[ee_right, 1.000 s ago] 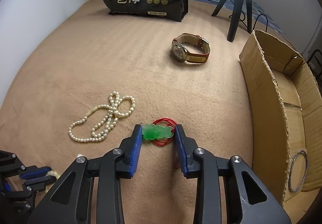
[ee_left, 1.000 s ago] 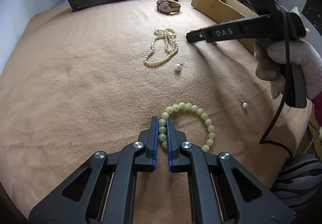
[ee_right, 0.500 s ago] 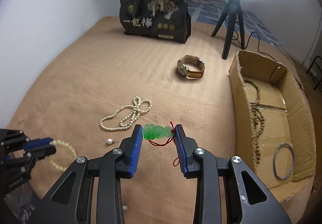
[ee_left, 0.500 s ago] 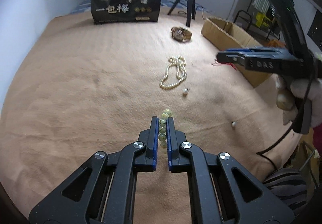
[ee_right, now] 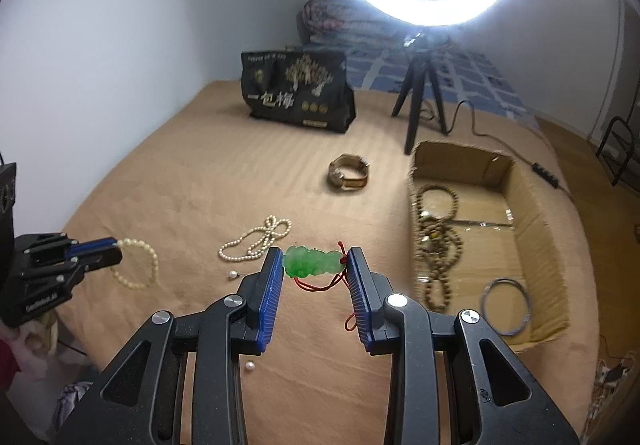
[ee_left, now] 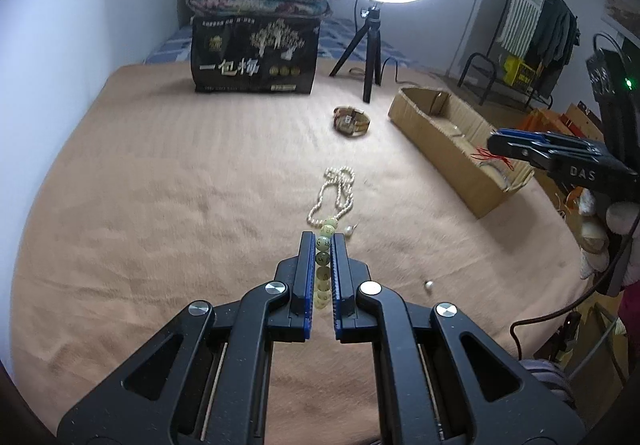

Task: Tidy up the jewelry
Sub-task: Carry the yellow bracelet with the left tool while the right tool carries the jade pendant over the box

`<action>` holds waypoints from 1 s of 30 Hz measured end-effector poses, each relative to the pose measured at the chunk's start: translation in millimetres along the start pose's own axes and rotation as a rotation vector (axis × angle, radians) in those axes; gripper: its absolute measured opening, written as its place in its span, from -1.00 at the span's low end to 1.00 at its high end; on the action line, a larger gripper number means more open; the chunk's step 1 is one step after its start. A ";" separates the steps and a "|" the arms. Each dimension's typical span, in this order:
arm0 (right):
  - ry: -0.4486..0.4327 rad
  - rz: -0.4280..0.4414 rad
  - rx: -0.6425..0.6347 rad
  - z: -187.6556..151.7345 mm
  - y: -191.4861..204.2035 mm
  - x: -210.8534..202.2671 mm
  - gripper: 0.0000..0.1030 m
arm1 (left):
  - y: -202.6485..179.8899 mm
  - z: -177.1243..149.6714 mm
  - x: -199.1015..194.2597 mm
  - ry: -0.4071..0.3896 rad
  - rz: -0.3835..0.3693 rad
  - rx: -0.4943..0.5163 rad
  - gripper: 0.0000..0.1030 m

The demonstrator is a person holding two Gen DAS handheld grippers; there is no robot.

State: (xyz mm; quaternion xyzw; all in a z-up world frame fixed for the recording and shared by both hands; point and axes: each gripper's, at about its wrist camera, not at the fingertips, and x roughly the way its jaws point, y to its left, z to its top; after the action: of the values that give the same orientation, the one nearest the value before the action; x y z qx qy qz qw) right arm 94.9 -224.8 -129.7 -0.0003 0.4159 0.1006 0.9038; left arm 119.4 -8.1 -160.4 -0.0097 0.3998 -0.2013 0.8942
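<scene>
My left gripper is shut on a pale yellow-green bead bracelet and holds it above the tan blanket; the bracelet hangs from it in the right wrist view. My right gripper is shut on a green jade pendant with a red cord, held in the air to the left of the cardboard box. On the blanket lie a pearl necklace, a wristwatch and two loose pearl earrings.
The box holds brown bead strands and a metal bangle. A black printed bag and a ring light on a tripod stand at the back. The blanket's edge drops off at the near right.
Both grippers have risen off the blanket with their pieces. The bracelet now hangs free from the left gripper, and the pendant has moved up and toward the box.
</scene>
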 end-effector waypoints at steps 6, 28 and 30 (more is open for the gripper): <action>-0.045 -0.023 0.040 -2.5 -25.3 -30.5 -0.40 | -14.8 16.2 -7.8 -0.044 -0.019 0.014 -0.90; -0.109 -0.150 0.154 2.3 -126.6 -65.2 -0.40 | -106.1 86.3 24.7 -0.126 -0.154 0.081 -0.90; -0.108 -0.151 0.159 4.2 -132.4 -62.8 -0.40 | -116.9 90.7 30.9 -0.129 -0.170 0.087 -0.90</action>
State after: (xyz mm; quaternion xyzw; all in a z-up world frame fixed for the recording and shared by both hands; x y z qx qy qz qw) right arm 82.4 -365.6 -90.8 0.0452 0.3720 -0.0013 0.9271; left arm 162.0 -139.8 -99.8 -0.0176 0.3301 -0.2924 0.8974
